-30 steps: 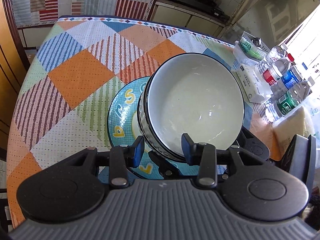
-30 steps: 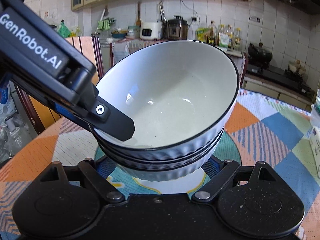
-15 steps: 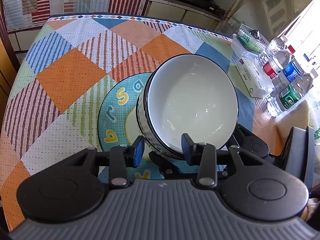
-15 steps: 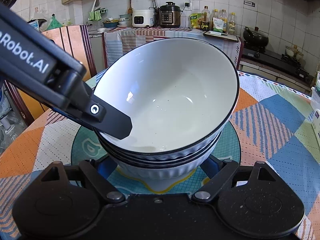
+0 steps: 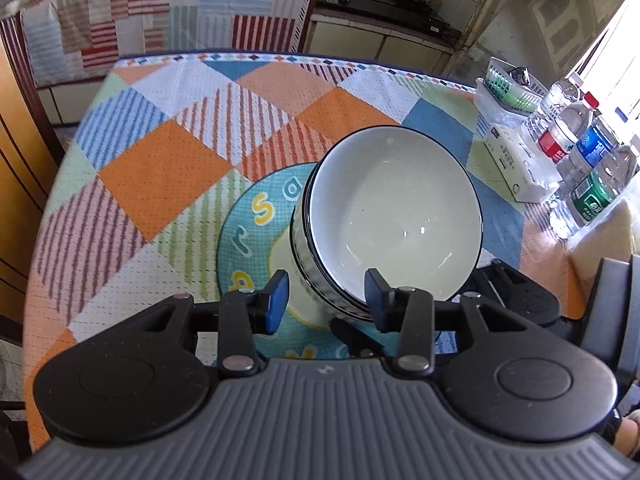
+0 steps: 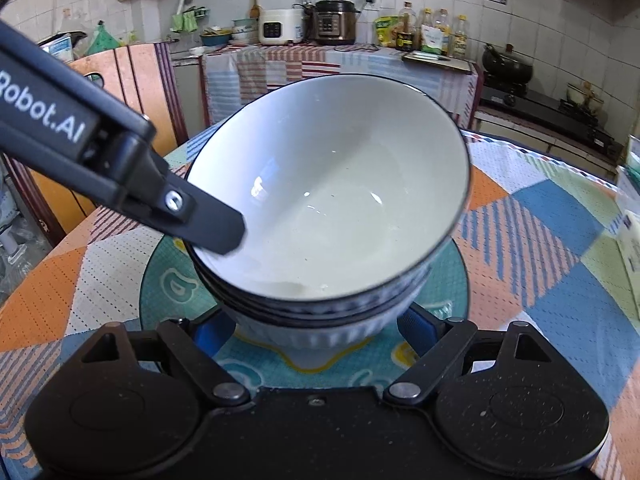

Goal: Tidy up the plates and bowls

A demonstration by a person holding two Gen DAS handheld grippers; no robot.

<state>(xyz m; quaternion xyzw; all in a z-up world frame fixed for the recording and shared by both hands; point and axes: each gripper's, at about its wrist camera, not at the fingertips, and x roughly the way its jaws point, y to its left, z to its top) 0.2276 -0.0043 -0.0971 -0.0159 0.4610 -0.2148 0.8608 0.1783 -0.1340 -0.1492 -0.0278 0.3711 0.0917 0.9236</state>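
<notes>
Left tongs [image 5: 323,295] straddle the near rim of the bowl stack [image 5: 394,220], one pad outside the wall, one inside; fingers spread wide, whether they bear on the rim I cannot tell. Right tongs [image 6: 316,330] spread wide either side of the stack's base; contact not visible. Bowls white, black-rimmed, nested, tilted, sitting on the teal lettered plate [image 5: 256,216]. Plate lies on the patchwork cloth [image 5: 160,168]. Water bottles [image 5: 580,148] and a white box [image 5: 516,164] stand well apart from the plate.
</notes>
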